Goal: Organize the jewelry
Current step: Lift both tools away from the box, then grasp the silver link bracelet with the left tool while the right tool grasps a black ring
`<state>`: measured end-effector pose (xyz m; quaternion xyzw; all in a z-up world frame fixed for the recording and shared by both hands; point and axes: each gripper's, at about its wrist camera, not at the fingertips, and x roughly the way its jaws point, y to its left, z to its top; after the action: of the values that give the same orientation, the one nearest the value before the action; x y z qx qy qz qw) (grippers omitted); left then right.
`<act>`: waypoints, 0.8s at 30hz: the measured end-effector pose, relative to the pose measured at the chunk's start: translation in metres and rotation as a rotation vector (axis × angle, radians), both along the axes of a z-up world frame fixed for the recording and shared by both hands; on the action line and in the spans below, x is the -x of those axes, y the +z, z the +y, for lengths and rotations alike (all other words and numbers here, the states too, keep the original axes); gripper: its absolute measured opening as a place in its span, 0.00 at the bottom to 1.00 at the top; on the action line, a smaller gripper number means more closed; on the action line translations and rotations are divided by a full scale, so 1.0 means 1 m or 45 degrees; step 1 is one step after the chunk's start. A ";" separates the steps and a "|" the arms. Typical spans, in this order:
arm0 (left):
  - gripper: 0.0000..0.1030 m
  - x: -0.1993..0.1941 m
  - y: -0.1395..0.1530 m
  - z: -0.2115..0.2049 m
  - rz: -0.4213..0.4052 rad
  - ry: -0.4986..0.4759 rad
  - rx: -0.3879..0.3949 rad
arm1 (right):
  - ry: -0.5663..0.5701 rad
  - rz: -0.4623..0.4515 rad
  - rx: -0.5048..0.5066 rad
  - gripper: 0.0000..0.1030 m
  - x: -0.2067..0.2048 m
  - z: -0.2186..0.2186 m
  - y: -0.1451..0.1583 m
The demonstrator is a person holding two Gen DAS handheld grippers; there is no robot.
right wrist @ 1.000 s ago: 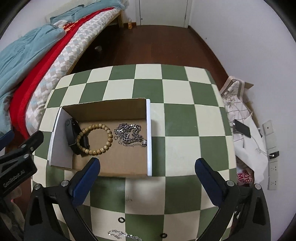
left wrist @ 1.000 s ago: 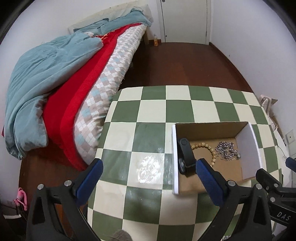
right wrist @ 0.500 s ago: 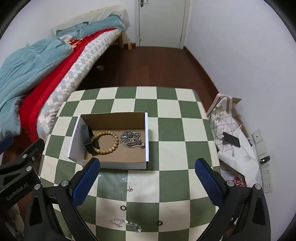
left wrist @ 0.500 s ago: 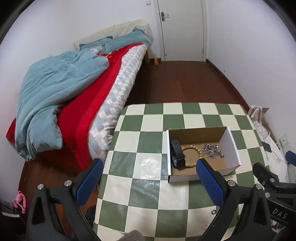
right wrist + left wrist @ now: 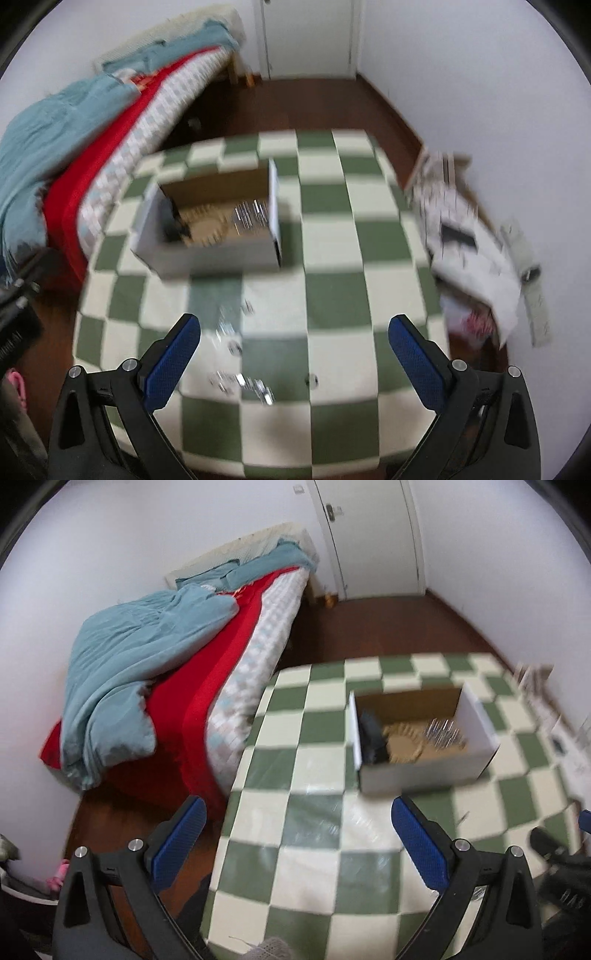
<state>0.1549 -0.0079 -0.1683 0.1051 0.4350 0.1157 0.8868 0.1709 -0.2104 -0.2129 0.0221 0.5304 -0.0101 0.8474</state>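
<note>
Left wrist view, blurred: bed (image 5: 166,672) with blue and red covers at left; checkered table (image 5: 314,849) centre; cardboard box (image 5: 424,771) on table toward right, holding black band, beaded bracelet, silver chain. Left gripper (image 5: 295,842) jaws wide, empty, above table's near left part. Right wrist view, blurred: box (image 5: 218,251) left of centre; loose silver jewelry (image 5: 240,384) on table nearer camera, details unreadable. Right gripper (image 5: 295,358) jaws wide, empty, above jewelry.
</note>
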 end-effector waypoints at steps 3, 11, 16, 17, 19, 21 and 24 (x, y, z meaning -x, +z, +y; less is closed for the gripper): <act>1.00 0.005 -0.033 -0.004 0.093 0.001 -0.052 | -0.043 0.117 -0.060 0.68 0.011 -0.018 -0.042; 1.00 0.010 -0.085 -0.015 0.250 -0.001 -0.056 | -0.067 0.183 -0.124 0.56 0.030 -0.030 -0.115; 1.00 0.015 -0.096 -0.029 0.286 -0.046 -0.059 | -0.016 0.089 -0.014 0.27 0.036 -0.017 -0.115; 1.00 0.015 -0.098 -0.031 0.290 -0.050 -0.056 | -0.008 0.074 0.008 0.19 0.037 -0.015 -0.115; 1.00 0.018 -0.100 -0.037 0.301 -0.070 -0.035 | 0.009 0.053 0.036 0.13 0.041 -0.013 -0.114; 0.99 0.020 -0.103 -0.042 0.316 -0.094 -0.007 | 0.006 0.039 0.036 0.13 0.046 -0.015 -0.113; 0.99 0.022 -0.108 -0.054 0.346 -0.158 0.051 | -0.032 0.030 0.006 0.13 0.053 -0.025 -0.112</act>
<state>0.1327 -0.0624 -0.2765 0.1288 0.5460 0.0367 0.8270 0.1184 -0.2353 -0.3250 0.0266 0.5400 -0.0223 0.8409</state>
